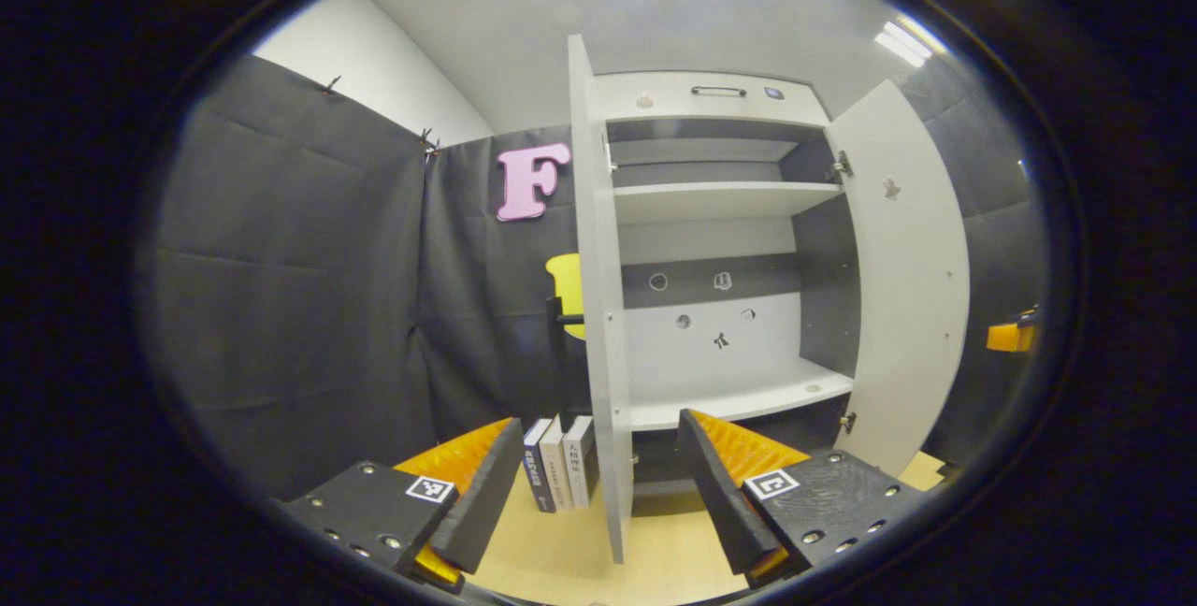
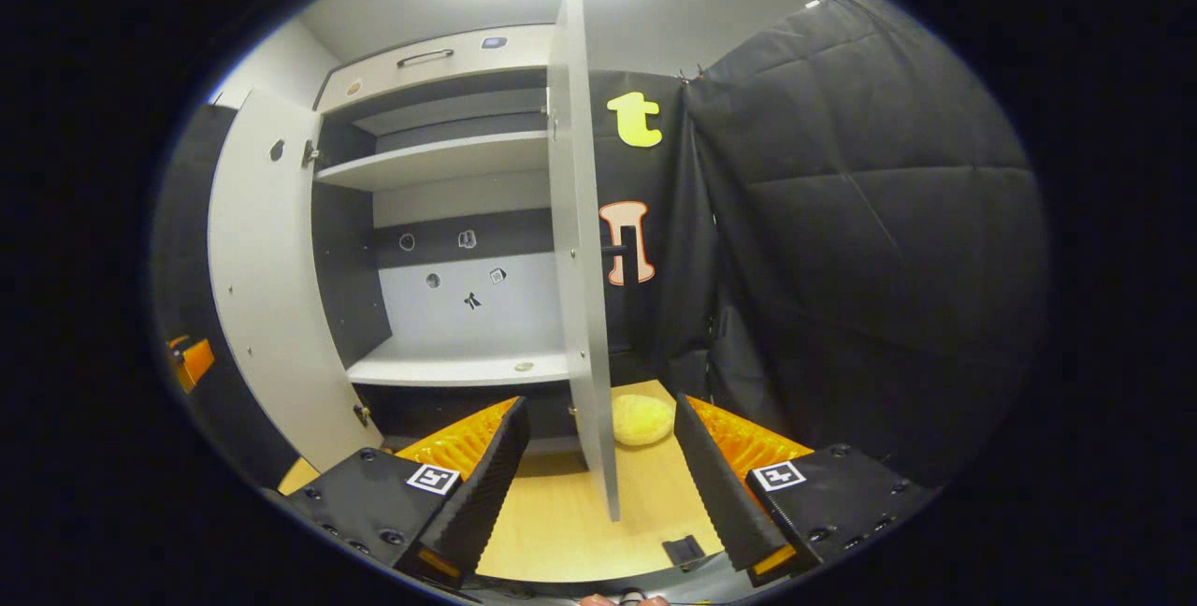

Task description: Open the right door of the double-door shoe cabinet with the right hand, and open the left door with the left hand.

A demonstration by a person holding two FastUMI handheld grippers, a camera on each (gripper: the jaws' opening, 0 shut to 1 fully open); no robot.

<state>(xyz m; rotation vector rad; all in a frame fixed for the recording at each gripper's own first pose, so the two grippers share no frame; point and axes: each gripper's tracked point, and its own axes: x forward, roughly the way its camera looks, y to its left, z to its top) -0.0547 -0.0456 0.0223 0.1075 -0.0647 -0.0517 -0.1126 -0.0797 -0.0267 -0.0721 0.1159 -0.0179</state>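
While both doors (image 1: 598,307) stand open, each gripper (image 1: 598,484) (image 2: 598,475) points edge-on with fingers spread.

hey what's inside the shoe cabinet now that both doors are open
The shoe cabinet looks bare: an upper shelf, a lower shelf, no shoes. The space below the lower shelf is dark and unreadable.

book spines (image 1: 559,473) lettered (too small), unreadable
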